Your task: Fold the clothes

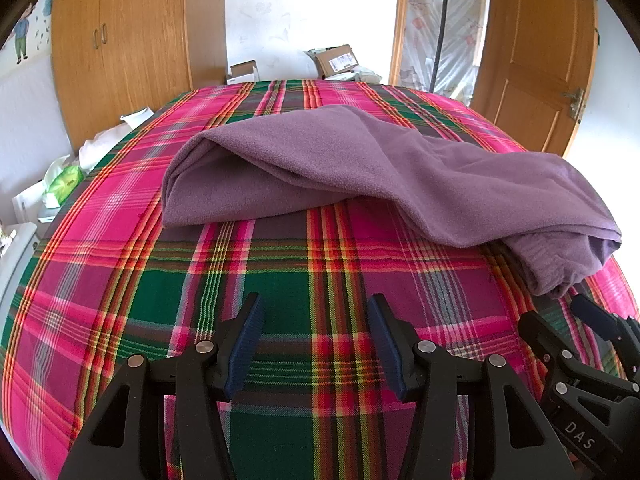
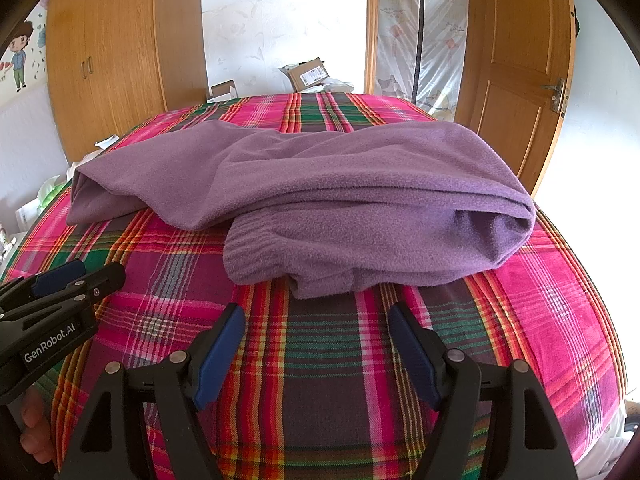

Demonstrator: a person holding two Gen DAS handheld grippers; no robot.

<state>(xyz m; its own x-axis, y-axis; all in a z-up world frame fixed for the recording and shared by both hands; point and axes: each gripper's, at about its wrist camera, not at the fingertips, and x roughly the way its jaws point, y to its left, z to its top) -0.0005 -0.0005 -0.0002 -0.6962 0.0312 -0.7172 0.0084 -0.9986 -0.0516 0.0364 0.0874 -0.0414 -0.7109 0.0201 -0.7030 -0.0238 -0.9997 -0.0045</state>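
Observation:
A purple fleece garment [image 1: 360, 168] lies loosely bunched across the plaid bed cover [image 1: 280, 280]; its ribbed elastic hem [image 2: 260, 248] faces me on the right side. My left gripper [image 1: 316, 312] hovers open above bare plaid, short of the garment's near edge. My right gripper [image 2: 316, 320] is open too, just in front of the hem, touching nothing. Each gripper shows at the edge of the other's view: the right gripper [image 1: 560, 316] low on the right, the left gripper [image 2: 96, 274] low on the left.
The plaid bed cover [image 2: 540, 300] spreads under everything. Wooden wardrobes [image 1: 120, 40] stand behind on the left, a wooden door [image 1: 540, 60] on the right. Cardboard boxes [image 1: 336, 60] sit past the far edge. A hand [image 2: 36, 432] holds the left gripper's handle.

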